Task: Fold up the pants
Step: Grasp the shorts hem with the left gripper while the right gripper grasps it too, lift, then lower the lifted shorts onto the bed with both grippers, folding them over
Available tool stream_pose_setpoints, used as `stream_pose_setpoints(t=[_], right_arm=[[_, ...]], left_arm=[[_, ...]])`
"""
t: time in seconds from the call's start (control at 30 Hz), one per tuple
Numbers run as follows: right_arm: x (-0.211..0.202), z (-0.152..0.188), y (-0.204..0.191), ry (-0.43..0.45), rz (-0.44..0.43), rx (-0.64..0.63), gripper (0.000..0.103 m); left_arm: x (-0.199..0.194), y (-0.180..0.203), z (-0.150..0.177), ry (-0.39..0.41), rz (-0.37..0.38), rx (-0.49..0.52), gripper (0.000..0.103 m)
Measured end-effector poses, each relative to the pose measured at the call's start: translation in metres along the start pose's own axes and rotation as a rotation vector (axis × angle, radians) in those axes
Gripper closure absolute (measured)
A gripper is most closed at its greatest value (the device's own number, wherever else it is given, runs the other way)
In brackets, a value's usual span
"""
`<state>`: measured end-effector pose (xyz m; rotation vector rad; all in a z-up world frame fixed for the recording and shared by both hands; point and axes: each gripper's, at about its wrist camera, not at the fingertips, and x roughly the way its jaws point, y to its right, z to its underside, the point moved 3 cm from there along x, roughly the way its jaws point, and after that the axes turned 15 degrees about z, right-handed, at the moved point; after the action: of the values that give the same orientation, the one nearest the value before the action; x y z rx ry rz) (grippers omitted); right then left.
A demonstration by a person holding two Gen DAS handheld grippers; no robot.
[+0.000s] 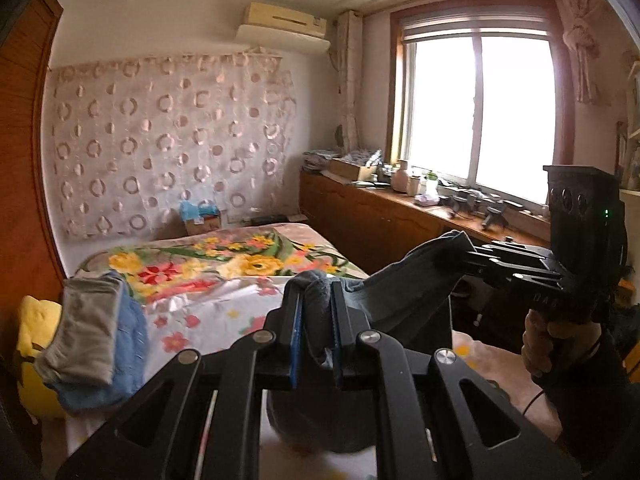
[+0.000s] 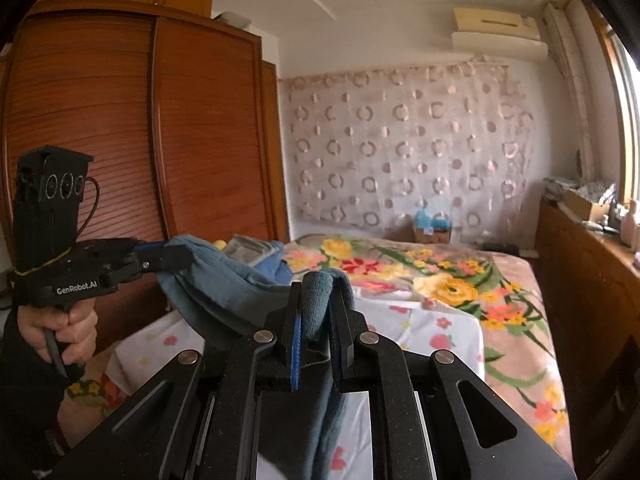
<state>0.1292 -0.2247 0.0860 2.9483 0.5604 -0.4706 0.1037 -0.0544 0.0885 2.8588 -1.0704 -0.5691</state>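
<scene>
Clearances around the bed (image 2: 516, 320): the flowered blanket (image 1: 224, 260) lies flat and bare across the far half, open to a pass from above; a stack of folded clothes (image 1: 92, 332) and a yellow plush toy (image 1: 32, 344) occupy the bed's wardrobe-side edge; the wooden wardrobe (image 2: 132, 132) closes that side; a low wooden cabinet (image 1: 372, 216) under the window, its top crowded with bottles and boxes, bounds the other side, with a narrow floor gap beside the bed; a cardboard box (image 1: 202, 222) stands by the curtained wall at the bed's far end; the grey-blue pants (image 2: 224, 292), stretched between the left gripper (image 1: 316, 300) and right gripper (image 2: 314, 304), span the near space.
</scene>
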Motion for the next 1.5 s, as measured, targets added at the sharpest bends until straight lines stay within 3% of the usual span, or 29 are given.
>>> stream_pose_setpoints(t=[0.13, 0.3, 0.4, 0.5, 0.8, 0.93, 1.17, 1.5], right_arm=[[0.040, -0.012, -0.005, -0.032, -0.001, -0.012, 0.095], [0.091, -0.043, -0.004, -0.009, 0.021, -0.009, 0.095], [0.110, -0.065, 0.001, 0.010, 0.049, 0.014, 0.095], [0.119, -0.067, -0.002, -0.015, 0.058, -0.002, 0.095], [0.133, 0.053, -0.020, -0.235, -0.012, -0.051, 0.095], [0.129, 0.100, -0.028, -0.313, -0.033, -0.056, 0.095], [0.107, 0.136, -0.041, -0.348, -0.049, -0.045, 0.095], [0.100, 0.179, -0.049, -0.402, -0.041, 0.016, 0.095]], left_arm=[[0.014, -0.029, -0.001, 0.001, -0.095, 0.020, 0.094], [0.034, -0.070, -0.025, 0.036, -0.148, 0.015, 0.094], [0.038, -0.079, -0.042, 0.058, -0.224, 0.090, 0.094], [0.038, -0.085, -0.034, 0.027, -0.230, 0.078, 0.094], [0.033, -0.077, 0.074, -0.140, -0.146, -0.050, 0.094], [0.038, -0.065, 0.106, -0.198, -0.126, -0.084, 0.094], [0.033, -0.049, 0.132, -0.218, -0.109, -0.134, 0.094], [0.040, -0.058, 0.188, -0.287, -0.107, -0.216, 0.093]])
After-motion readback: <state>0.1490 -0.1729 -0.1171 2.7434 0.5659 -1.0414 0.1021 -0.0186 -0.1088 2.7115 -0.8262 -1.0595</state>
